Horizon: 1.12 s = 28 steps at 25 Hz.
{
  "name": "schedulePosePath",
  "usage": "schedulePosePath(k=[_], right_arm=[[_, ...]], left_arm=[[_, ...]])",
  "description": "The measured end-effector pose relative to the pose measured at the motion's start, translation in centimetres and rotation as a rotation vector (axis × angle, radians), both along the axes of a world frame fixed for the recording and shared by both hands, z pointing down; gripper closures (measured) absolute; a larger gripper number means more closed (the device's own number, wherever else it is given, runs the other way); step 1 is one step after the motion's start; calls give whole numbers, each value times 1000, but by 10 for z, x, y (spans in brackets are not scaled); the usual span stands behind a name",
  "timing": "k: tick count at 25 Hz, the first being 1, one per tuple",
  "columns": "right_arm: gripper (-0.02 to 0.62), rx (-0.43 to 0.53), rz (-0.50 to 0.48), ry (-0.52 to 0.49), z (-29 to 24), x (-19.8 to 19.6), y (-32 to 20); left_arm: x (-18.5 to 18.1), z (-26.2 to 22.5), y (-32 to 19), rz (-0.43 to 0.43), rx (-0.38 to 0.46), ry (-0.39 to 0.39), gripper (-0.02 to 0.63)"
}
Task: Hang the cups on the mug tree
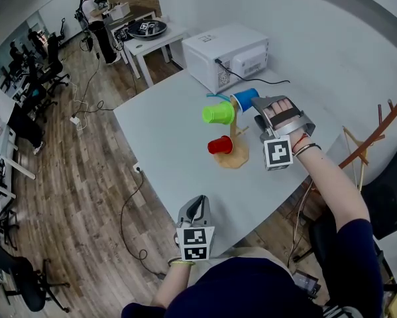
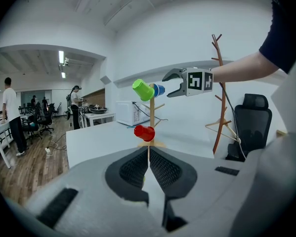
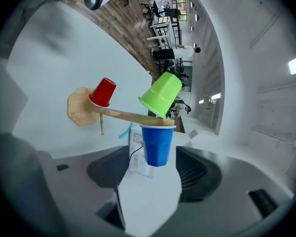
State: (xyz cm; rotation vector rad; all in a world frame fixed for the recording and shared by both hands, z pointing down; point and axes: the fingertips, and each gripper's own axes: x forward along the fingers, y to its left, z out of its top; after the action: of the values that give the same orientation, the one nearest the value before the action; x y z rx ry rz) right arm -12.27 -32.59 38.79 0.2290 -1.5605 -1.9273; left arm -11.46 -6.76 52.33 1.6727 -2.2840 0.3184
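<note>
From the head view, found the right gripper (image 1: 263, 111) just beside the blue cup (image 1: 246, 99) atop the mug tree (image 1: 236, 152), the left gripper (image 1: 197, 207) well apart. From the left gripper view, read its jaws as shut, empty. From the right gripper view, found jaws wide apart, blue cup between them untouched, base toward the claw.

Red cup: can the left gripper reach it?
Probably yes. Only bare table lies between the left gripper and the red cup on the mug tree, and the right gripper is higher up by the blue cup. The left jaws are shut, so they must open first.
</note>
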Motion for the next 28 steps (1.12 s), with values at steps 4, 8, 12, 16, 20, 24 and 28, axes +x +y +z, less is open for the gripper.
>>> schedulePosePath(k=[4, 8, 12, 16, 20, 24, 28], right_arm=[[324, -118, 51, -55, 5, 8, 2], [418, -188, 69, -136, 3, 12, 11], [513, -241, 69, -201, -1, 12, 24], [552, -303, 78, -237, 0, 10, 40], [557, -396, 91, -289, 3, 9, 55], [558, -499, 122, -343, 8, 13, 73], [559, -609, 174, -381, 20, 20, 89]], left_arm=[[1, -1, -1, -3, 5, 0, 581], [1, -1, -2, 1, 8, 0, 581], [-2, -5, -5, 7, 16, -4, 581], [-7, -9, -3, 4, 26, -9, 581], [-12, -13, -1, 6, 32, -8, 581], [-13, -16, 2, 26, 33, -12, 581], [-14, -17, 4, 43, 29, -8, 581]])
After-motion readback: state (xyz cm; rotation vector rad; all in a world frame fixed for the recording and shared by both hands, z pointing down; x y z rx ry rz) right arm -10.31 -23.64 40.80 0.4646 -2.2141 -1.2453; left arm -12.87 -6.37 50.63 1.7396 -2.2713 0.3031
